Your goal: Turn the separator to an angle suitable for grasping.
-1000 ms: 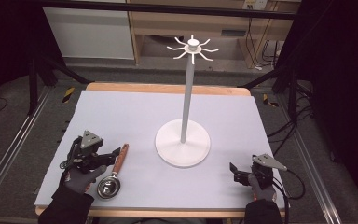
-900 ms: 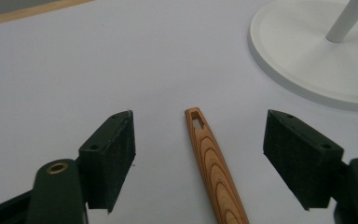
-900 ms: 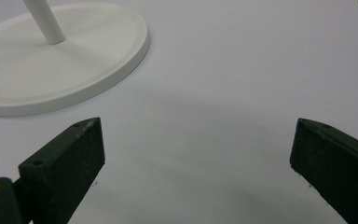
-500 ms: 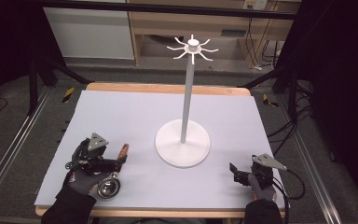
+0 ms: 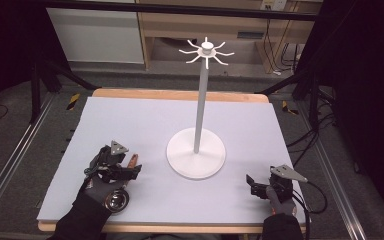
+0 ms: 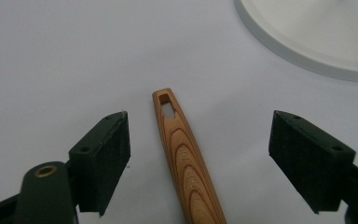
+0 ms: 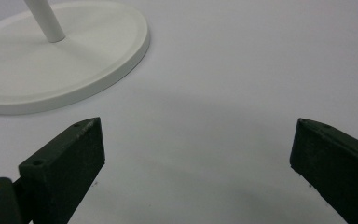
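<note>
Dim lab, dark frame rails around a bench [image 5: 130,120] with a pale lilac-white matte top and wooden edge; on its near-left part lies a ladle [image 5: 116,200] with steel bowl toward the person and wooden handle [image 6: 186,163] pointing away toward the white hook stand [image 5: 196,155]. Left gripper [image 5: 130,170] hovers over that handle, jaws just closing a bit but clear of the wood on both sides, nothing gripped; likely light, stiff, bowl-heavy, smooth varnished wood, so grab the handle mid-length, leaving its hang slot free. Right gripper [image 5: 252,184] is parked near-right, jaws wide apart and empty.
</note>
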